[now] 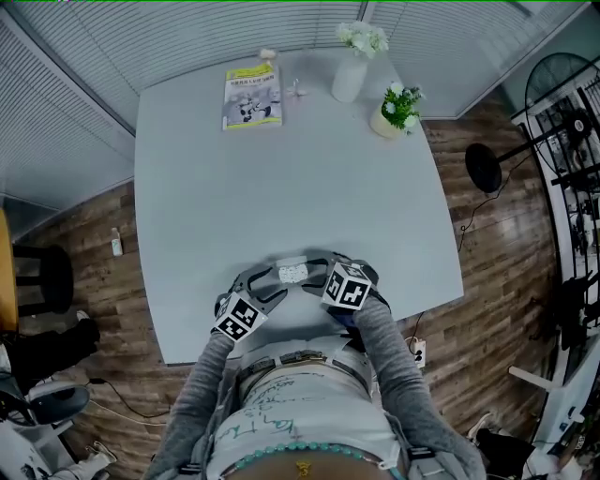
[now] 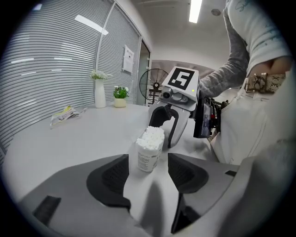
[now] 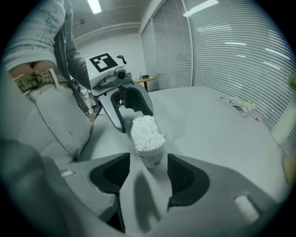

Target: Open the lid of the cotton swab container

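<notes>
The cotton swab container (image 1: 292, 272) stood upright near the table's (image 1: 281, 187) front edge, midway between the two facing grippers. The left gripper (image 2: 148, 173) and right gripper (image 3: 148, 173) both gaped wide, pads flanking it without touching. Its swabs already looked uncovered.

Cotton swabs (image 2: 151, 135) white, table (image 1: 281, 178) pale grey, floor (image 1: 497, 323) brown wood-grain.

We take this for an office meeting room: a large grey table (image 1: 281, 187) hemmed by slatted blinds (image 1: 84, 56), a strip light (image 2: 195, 10) overhead, a wood-plank floor (image 1: 487, 309). On the table a booklet (image 1: 252, 97) lies at eleven o'clock, a vase (image 1: 349, 77) at twelve, a potted plant (image 1: 396, 108) at one; a fan (image 1: 555, 82) stands at two.
</notes>
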